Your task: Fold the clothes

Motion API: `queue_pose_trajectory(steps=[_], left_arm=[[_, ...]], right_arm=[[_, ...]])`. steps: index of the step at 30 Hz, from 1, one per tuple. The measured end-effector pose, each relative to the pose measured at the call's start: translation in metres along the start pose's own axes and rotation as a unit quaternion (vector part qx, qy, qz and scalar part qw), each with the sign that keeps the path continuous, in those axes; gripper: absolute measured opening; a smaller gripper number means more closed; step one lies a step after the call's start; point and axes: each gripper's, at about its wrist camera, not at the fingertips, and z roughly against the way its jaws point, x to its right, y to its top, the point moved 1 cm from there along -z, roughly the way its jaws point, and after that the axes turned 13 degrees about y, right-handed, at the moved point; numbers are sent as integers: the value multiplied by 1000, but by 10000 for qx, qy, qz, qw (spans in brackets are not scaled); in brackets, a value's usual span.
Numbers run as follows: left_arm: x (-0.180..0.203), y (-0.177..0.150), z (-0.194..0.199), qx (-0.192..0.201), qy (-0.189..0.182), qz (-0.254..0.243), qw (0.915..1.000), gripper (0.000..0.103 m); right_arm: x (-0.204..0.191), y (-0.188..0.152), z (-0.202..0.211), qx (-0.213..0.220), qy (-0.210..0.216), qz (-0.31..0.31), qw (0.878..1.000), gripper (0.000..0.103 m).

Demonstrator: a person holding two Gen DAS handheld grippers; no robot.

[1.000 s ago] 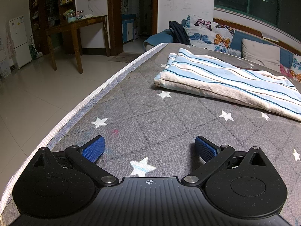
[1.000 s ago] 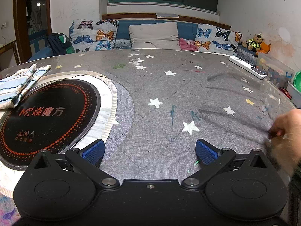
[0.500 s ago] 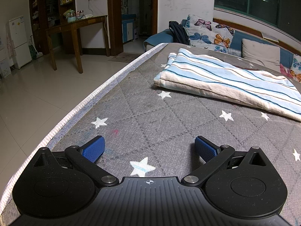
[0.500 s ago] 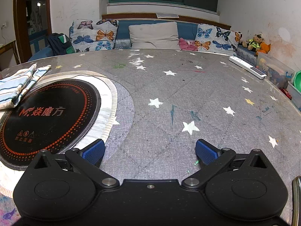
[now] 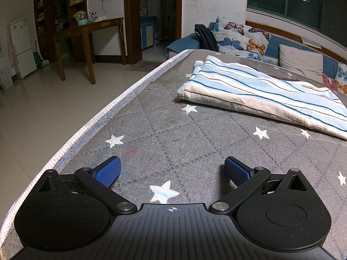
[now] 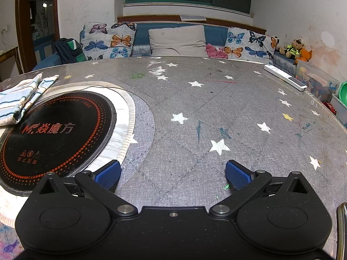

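On the starry grey bench (image 5: 173, 130), just one striped cloth (image 5: 249, 91) in play — lying ahead and to the right of the left claw (image 5: 172, 170), well clear of it. Looks already folded over at least once, layered edges stacked along the near side, so probably partway or mostly done; can't tell if another fold is wanted. No other clothes visible anywhere.

Left claw spread wide, nothing between the blue pads (image 5: 108, 171), sitting low over the bench surface. Right claw (image 6: 173, 174) same deal: gaping, empty, parked beside the round black cooktop (image 6: 54, 130) set into the bench. From the right wrist view, only a corner of the cloth showing far left, overlapping the cooktop's pale rim.

Room-wise — bench edge with the white trim (image 5: 108, 110) runs close along the left claw's left side, floor dropping off right past it, so not much slack there. Plenty of bare bench ahead of the right claw and off to its right, apart from a white remote (image 6: 284, 77) near the far edge. Sofa cushions (image 6: 177, 41) well behind everything.
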Motion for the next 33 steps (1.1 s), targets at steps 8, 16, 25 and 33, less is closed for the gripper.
queue_pose_trajectory(steps=[8,16,25,33], left_arm=[[0,0,0,2,0,0,10000,103],[0,0,0,2,-1,2,10000,103],[0,0,0,2,-1,4,10000,103],[0,0,0,1,-3,4,10000,103]], right_arm=[[0,2,2,0,1,-1,10000,103],[0,0,1,0,0,0,10000,103],[-2,-1,-2,-1,0,1,10000,103],[-4,-2,-5,-2,-1,2,10000,103]])
